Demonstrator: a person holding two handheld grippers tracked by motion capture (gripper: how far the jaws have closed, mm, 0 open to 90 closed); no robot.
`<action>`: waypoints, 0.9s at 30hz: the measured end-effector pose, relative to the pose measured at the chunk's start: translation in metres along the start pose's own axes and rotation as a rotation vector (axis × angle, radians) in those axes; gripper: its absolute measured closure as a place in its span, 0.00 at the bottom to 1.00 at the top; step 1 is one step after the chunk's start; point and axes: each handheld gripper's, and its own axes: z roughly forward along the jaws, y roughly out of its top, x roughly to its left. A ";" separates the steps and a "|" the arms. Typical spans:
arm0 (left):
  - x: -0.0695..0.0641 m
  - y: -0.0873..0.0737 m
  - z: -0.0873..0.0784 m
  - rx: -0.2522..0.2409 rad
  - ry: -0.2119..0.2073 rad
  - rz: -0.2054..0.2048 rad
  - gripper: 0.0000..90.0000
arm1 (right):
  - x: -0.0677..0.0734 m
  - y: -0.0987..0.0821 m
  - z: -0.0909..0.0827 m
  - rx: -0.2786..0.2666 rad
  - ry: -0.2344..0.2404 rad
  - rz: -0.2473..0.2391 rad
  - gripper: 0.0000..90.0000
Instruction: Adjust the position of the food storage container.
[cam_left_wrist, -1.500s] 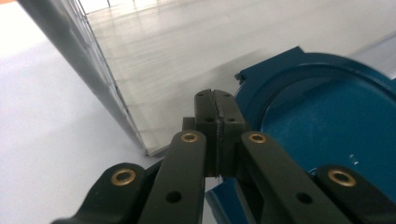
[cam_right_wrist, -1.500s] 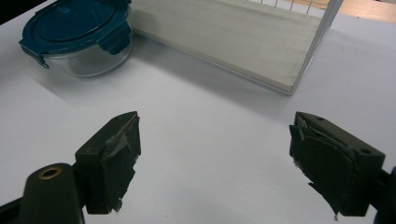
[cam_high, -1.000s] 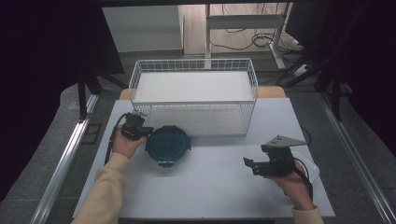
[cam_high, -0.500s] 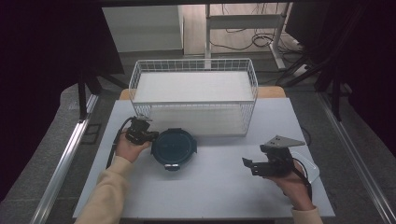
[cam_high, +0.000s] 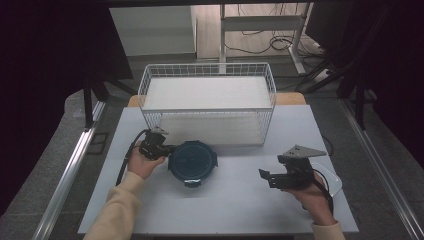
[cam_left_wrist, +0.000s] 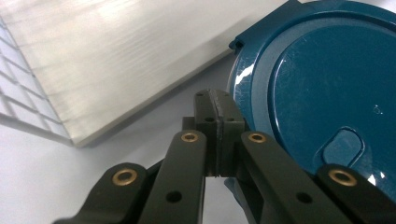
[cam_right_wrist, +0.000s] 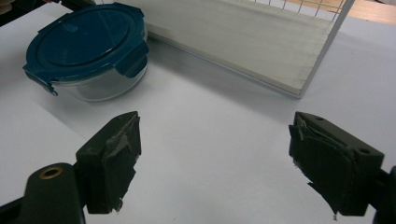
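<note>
Container (cam_high: 192, 161) upright, round, lid up.

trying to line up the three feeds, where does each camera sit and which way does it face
High view: above the person's side of the table, facing forward and down at the wire basket; both forearms, the left claw and the right claw show.
Left gripper view: on the left claw, jaws shut, pads against the rim of the blue-lidded container.
Right gripper view: on the right claw, jaws open, facing across the table.
Shared: all three show the container and the basket.
</note>
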 end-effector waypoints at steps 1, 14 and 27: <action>-0.002 0.000 0.001 -0.003 -0.003 -0.004 1.00 | 0.000 0.000 0.000 -0.001 0.001 0.001 0.18; -0.026 0.002 0.005 -0.003 -0.070 0.027 1.00 | -0.001 0.001 -0.004 -0.012 -0.004 0.003 0.18; -0.048 0.002 0.008 0.002 -0.113 0.060 1.00 | 0.001 0.002 -0.003 -0.009 0.002 -0.001 0.18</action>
